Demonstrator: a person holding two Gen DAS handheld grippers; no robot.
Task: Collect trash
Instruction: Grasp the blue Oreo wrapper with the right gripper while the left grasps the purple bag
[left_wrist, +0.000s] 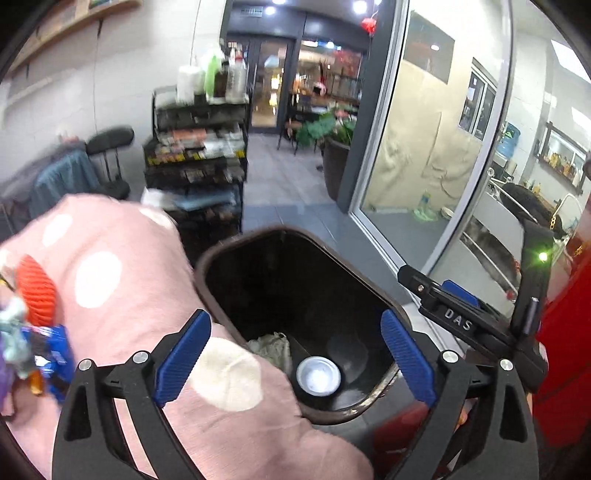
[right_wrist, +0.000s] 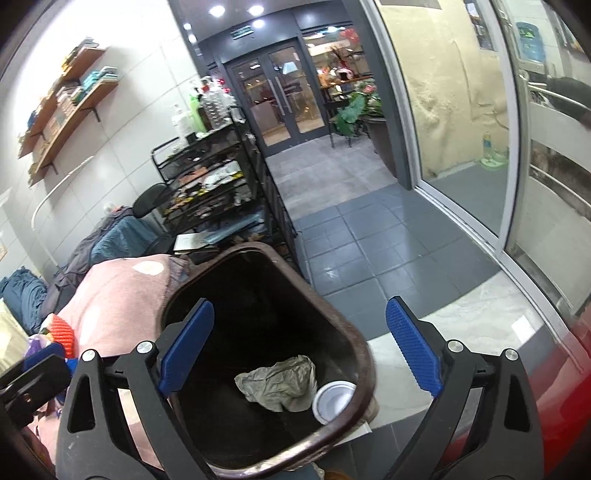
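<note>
Left gripper: blue-padded jaws stood wide apart, holding nothing, above the bin's near rim.
Pink cushion with white dots: lay left of the bin, touching its left rim.
Dark brown plastic trash bin: open-topped, between cushion and grey tiled floor.
Crumpled grey paper: lay inside the bin, near its bottom.
White round cup: inside, just right of the paper, against the right wall.
Right gripper: jaws spread wide, empty, over the bin's mouth.
</note>
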